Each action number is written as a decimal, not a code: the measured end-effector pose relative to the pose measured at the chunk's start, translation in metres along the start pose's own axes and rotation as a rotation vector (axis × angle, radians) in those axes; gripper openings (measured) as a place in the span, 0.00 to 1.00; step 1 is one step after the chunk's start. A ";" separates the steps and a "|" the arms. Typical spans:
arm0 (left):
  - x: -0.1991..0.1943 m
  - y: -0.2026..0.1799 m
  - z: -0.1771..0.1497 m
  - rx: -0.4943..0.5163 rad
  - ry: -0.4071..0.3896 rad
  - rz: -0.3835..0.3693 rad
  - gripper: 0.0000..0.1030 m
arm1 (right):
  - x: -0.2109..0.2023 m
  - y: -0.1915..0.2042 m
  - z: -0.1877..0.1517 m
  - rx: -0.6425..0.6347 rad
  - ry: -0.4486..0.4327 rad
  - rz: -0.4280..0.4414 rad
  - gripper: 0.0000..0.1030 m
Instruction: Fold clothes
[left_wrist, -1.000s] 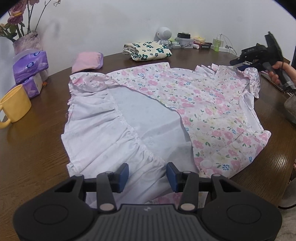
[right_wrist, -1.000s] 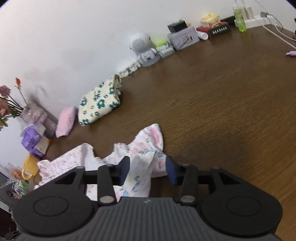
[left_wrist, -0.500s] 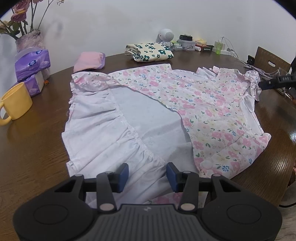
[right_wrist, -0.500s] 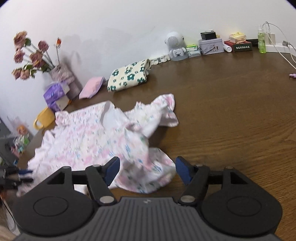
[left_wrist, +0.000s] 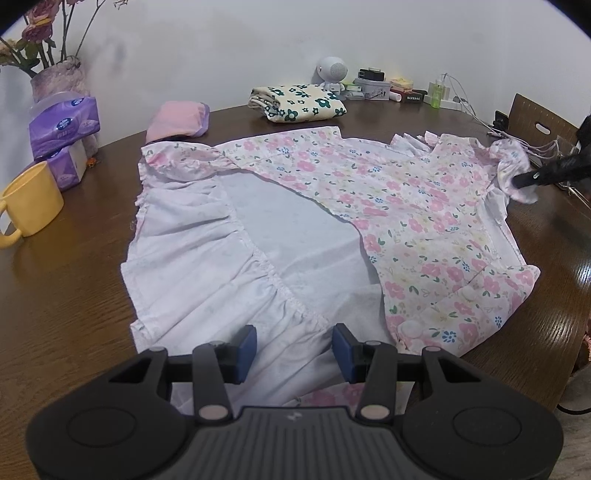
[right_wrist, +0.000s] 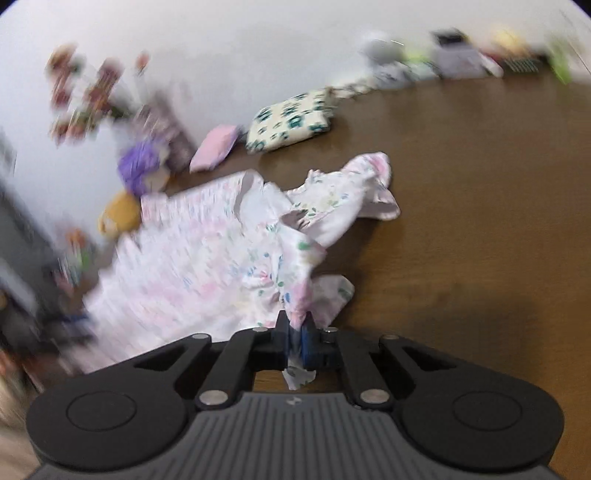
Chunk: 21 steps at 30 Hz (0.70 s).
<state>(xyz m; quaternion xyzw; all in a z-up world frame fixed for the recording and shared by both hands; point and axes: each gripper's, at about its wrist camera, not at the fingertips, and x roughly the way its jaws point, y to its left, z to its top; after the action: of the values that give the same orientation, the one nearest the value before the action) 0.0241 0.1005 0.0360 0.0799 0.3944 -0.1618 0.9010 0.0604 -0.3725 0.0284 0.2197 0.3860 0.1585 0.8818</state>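
A pink floral dress (left_wrist: 369, 206) lies spread on the round brown table (left_wrist: 55, 295), its white lining turned up on the near left. My left gripper (left_wrist: 294, 349) hovers over the near white hem, open, with the blue pads apart and cloth below them. At the far right, my right gripper (left_wrist: 522, 181) is pinching the dress's ruffled sleeve (left_wrist: 511, 166). The blurred right wrist view shows that gripper (right_wrist: 296, 334) shut on the bunched sleeve cloth (right_wrist: 295, 295), with a scrap sticking out behind the pads. The rest of the dress (right_wrist: 207, 258) stretches away to the left.
A yellow mug (left_wrist: 27, 203), purple tissue packs (left_wrist: 64, 125) and a flower vase (left_wrist: 59, 77) stand at the left. A folded pink cloth (left_wrist: 177, 120) and a folded green-flowered cloth (left_wrist: 299, 101) lie behind the dress. Small gadgets and cables line the wall. A chair back (left_wrist: 535, 122) stands at the right.
The right gripper let go of the cloth, opened wide, swung round toward the dress's sleeve and closed on it. The left gripper and the spread dress stayed put.
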 end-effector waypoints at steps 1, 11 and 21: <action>0.000 0.000 0.000 0.000 -0.002 0.000 0.43 | -0.007 0.001 0.000 0.048 -0.007 0.012 0.05; -0.001 0.003 -0.005 0.004 -0.027 -0.009 0.43 | -0.028 -0.012 -0.005 0.207 -0.065 -0.058 0.31; -0.001 0.001 -0.006 -0.003 -0.032 -0.002 0.44 | -0.009 -0.003 -0.009 -0.098 -0.048 -0.062 0.66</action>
<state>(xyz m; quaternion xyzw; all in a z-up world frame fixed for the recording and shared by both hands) 0.0199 0.1034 0.0331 0.0757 0.3804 -0.1634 0.9071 0.0485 -0.3767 0.0268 0.1678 0.3633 0.1445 0.9050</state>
